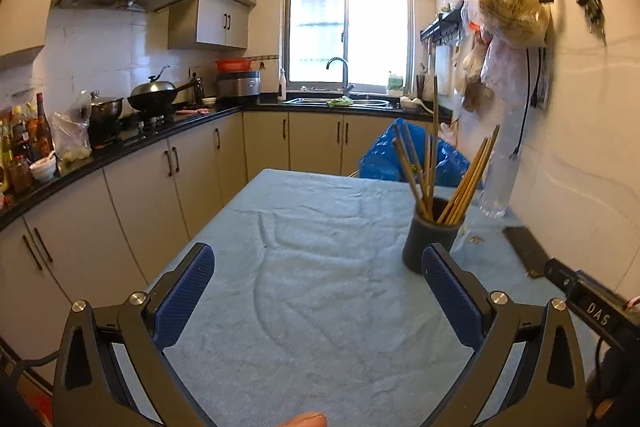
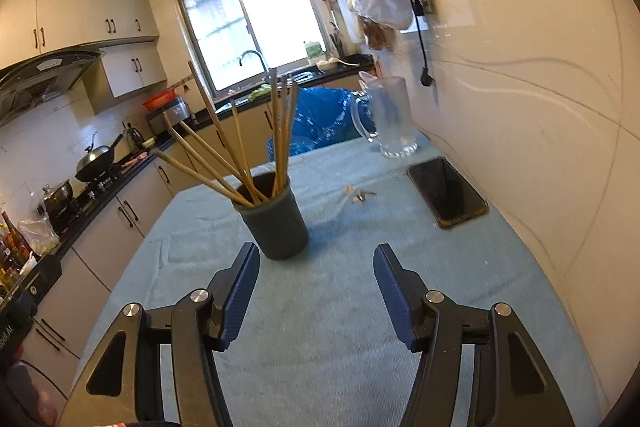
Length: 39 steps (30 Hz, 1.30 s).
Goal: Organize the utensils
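A dark grey cup [image 1: 432,235] stands upright on the blue towel-covered table [image 1: 320,267], holding several wooden chopsticks [image 1: 468,179] that fan out of its mouth. My left gripper [image 1: 318,259] is open wide with nothing between its blue pads; the cup sits just beyond its right finger. In the right wrist view the same cup [image 2: 276,223] with its chopsticks [image 2: 236,147] stands just ahead of the left finger of my right gripper [image 2: 316,259], which is open and holds nothing. The other gripper's body [image 1: 588,299] shows at the lower right of the left wrist view.
A black phone [image 2: 446,191] lies flat on the table near the wall, with small scraps [image 2: 360,195] beside it. A clear glass pitcher [image 2: 390,117] stands at the far right corner. A blue plastic bag [image 2: 320,119] sits behind the table. Bags hang on the wall [image 1: 508,11]. Counters run along the left.
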Available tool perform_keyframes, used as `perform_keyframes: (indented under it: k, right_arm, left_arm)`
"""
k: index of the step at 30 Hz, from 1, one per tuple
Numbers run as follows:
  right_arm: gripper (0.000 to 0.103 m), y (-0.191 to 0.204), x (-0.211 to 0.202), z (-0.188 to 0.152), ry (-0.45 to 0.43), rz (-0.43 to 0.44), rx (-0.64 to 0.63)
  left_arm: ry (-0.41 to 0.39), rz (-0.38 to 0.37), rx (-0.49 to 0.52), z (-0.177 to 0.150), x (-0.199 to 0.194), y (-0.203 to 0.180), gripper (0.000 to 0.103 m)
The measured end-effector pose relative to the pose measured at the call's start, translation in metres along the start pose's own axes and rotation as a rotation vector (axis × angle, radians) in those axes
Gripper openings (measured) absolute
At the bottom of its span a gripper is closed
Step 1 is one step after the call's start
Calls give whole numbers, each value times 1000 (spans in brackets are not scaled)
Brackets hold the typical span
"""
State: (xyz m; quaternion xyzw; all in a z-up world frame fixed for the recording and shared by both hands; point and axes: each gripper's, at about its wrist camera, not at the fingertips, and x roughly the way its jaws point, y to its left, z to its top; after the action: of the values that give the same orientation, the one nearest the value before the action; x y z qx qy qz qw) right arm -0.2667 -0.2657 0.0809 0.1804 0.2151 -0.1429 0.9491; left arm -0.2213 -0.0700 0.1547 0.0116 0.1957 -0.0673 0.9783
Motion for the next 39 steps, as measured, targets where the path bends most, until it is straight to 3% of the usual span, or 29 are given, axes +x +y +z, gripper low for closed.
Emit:
perform_keyframes:
  k: [7, 13, 39]
  right_arm:
    - [65, 5, 0, -17, 1, -53, -41]
    - [66, 2, 1, -20, 4, -75, -26]
    - [72, 17, -10, -28, -37, -110, -99]
  left_arm:
    - [157, -50, 12, -25, 18, -5, 103]
    - [228, -73, 30, -36, 25, -11, 103]
    - [277, -79, 17, -43, 28, -7, 103]
